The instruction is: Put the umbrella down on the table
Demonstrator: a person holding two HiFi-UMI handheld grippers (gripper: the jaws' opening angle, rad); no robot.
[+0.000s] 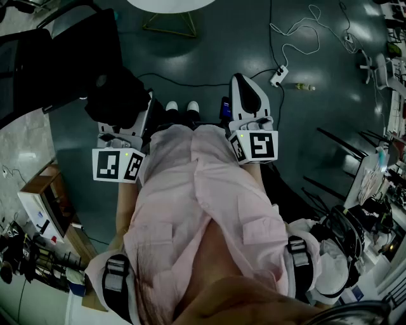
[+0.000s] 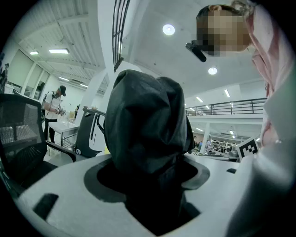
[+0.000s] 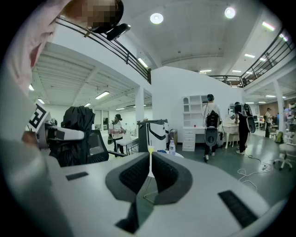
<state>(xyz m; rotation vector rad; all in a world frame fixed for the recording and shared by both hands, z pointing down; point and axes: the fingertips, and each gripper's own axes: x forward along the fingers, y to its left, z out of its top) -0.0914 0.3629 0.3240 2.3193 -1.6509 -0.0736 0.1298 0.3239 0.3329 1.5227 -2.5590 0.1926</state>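
The umbrella (image 1: 117,98) is a folded bundle of black fabric, held level in front of my left hip over the dark floor. My left gripper (image 1: 130,117) is shut on it. In the left gripper view the black umbrella (image 2: 148,115) fills the gap between the wide-set jaws of my left gripper (image 2: 149,178) and sticks out past them. My right gripper (image 1: 246,86) hangs level at the right with its jaws together and nothing between them. The right gripper view shows my right gripper (image 3: 149,173) with only a thin slit between the pads, and the umbrella (image 3: 77,122) off to the left.
A round white table (image 1: 171,5) stands ahead at the top edge. A black office chair (image 1: 57,60) is close on the left. A power strip (image 1: 279,76) and white cable lie on the floor. People (image 3: 211,125) stand by white shelves far off. Cluttered benches flank both sides.
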